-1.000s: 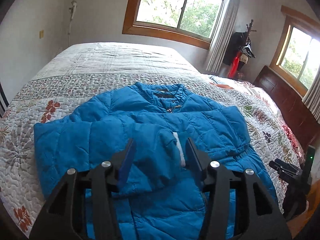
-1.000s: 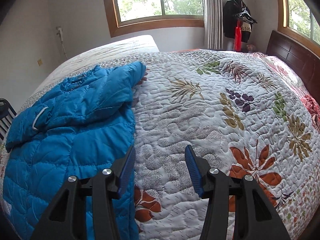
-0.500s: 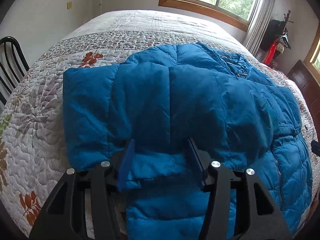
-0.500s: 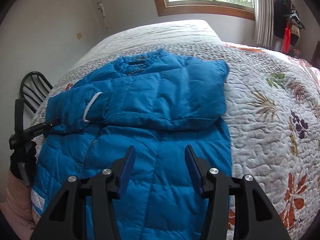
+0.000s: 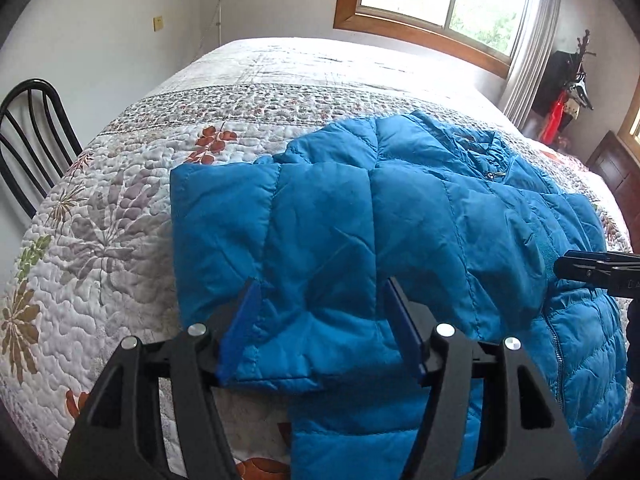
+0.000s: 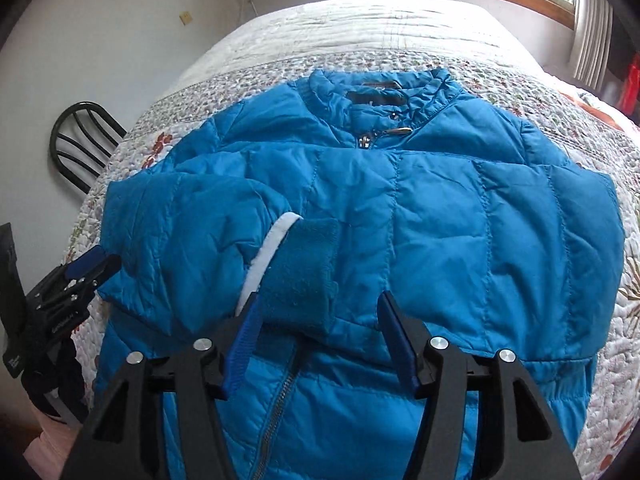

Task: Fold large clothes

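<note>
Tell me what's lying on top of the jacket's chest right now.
Both sleeves are folded across the blue jacket, one cuff with a white lining edge near the middle. The zipper shows only below them; the chest underneath is covered.

Bed (image 5: 280,80) covered by a quilt (image 5: 120,240) with leaf and flower print; a paler, plain-stitched panel runs across the far end. Black metal chair (image 5: 28,136) stands just beside the bed's left edge. Wood-framed window (image 5: 440,4) in the far wall, pale curtain (image 5: 532,40) at its right side. Coat stand (image 5: 576,76) in the right corner, carrying dark and red items. Dark wooden headboard (image 5: 616,176) at far right. Small yellowish wall plate (image 5: 158,23) on the left wall.
</note>
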A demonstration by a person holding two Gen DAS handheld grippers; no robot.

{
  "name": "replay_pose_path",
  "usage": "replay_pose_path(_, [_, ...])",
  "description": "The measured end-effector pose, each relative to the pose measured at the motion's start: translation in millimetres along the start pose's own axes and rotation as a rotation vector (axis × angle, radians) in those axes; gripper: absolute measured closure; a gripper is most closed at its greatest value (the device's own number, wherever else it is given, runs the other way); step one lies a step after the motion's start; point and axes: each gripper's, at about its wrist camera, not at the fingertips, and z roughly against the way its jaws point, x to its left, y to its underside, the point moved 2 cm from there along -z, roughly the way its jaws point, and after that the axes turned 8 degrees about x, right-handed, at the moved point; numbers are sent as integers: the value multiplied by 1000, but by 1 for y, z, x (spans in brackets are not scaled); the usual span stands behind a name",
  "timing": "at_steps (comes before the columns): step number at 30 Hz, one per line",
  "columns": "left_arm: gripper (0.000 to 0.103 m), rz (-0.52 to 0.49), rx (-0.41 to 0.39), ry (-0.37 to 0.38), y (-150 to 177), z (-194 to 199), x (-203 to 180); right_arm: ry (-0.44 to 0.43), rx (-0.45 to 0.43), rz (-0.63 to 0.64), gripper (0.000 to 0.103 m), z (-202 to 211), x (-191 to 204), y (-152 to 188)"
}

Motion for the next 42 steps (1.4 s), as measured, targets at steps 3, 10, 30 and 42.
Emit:
replay_pose_path(3, [40, 10, 6, -8, -1, -4, 2, -1, 16, 13, 43, -12, 8, -3])
replay_pose_path(10, [39, 13, -11, -18, -1, -3, 2, -14, -32, 47, 95, -8, 12, -5])
replay_pose_path(30, [33, -85, -7, -19, -7, -17, -35, 144, -183, -299, 96, 56, -156, 28])
replay_pose_path(42, [30, -60, 4, -25, -15, -20, -28, 216, -192, -294, 83, 69, -150, 34])
